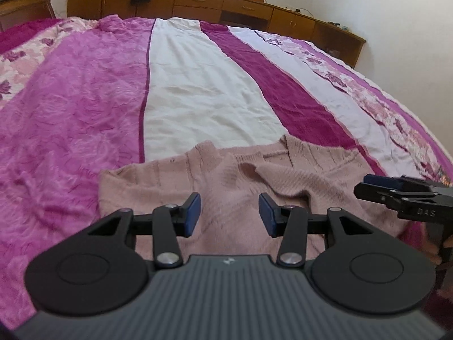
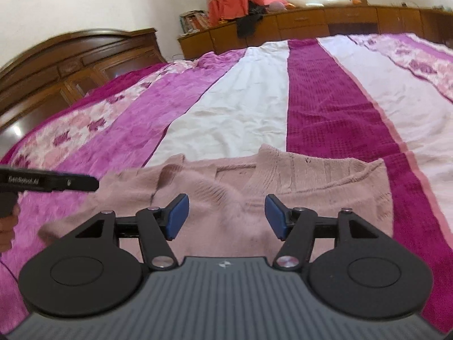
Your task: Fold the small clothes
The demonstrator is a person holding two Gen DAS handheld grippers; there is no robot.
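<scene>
A small dusty-pink knitted sweater (image 1: 232, 181) (image 2: 297, 181) lies flat on the bed, its sleeves folded in over the body. Above its near part hovers my left gripper (image 1: 230, 215), open, with nothing between its blue pads (image 1: 192, 212). My right gripper (image 2: 226, 216) is also open and empty above the sweater's middle. The right gripper (image 1: 368, 182) shows from the side at the right edge of the left wrist view. In the right wrist view the left gripper (image 2: 93, 184) reaches in from the left edge over the sweater's left side.
A striped pink, white and magenta bedspread (image 1: 198, 85) (image 2: 232, 107) covers the whole bed. A wooden headboard (image 2: 70, 56) stands on the left, and low wooden cabinets (image 1: 198, 2) (image 2: 325, 19) with plush toys and dark clothes run along the far wall.
</scene>
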